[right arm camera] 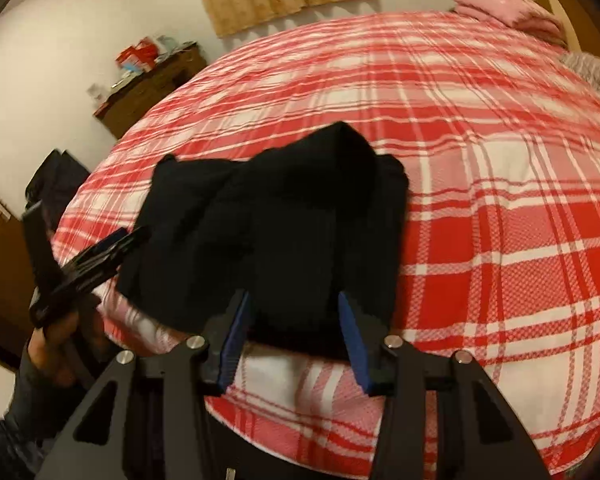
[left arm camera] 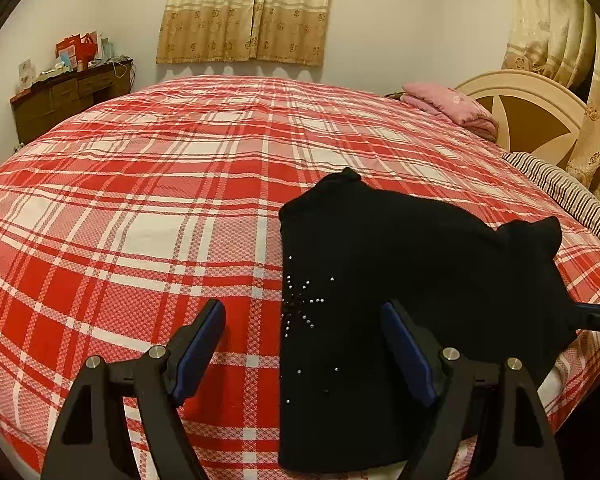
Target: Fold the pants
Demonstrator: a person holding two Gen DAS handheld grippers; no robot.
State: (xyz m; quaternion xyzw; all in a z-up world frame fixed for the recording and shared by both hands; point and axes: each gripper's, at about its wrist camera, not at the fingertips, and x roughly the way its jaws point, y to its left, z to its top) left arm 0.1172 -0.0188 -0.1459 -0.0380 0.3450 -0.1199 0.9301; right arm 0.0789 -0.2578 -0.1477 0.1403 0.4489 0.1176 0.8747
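Observation:
The black pants (left arm camera: 399, 288), with small silver studs near one edge, lie folded in a thick bundle on the red plaid bed near its front edge; they also show in the right wrist view (right arm camera: 276, 232). My left gripper (left arm camera: 303, 320) is open, its fingers straddling the bundle's left edge just above it, holding nothing. My right gripper (right arm camera: 296, 312) is open, its blue pads on either side of the bundle's near end. The right gripper's tip shows at the right in the left wrist view (left arm camera: 595, 316). The left gripper shows at the left in the right wrist view (right arm camera: 96, 260).
The red and white plaid sheet (left arm camera: 160, 208) covers the whole bed. A pink folded blanket (left arm camera: 447, 108) and a striped pillow (left arm camera: 559, 188) lie by the headboard (left arm camera: 531, 108). A dark wooden dresser (left arm camera: 68, 96) with clutter stands at the far left wall.

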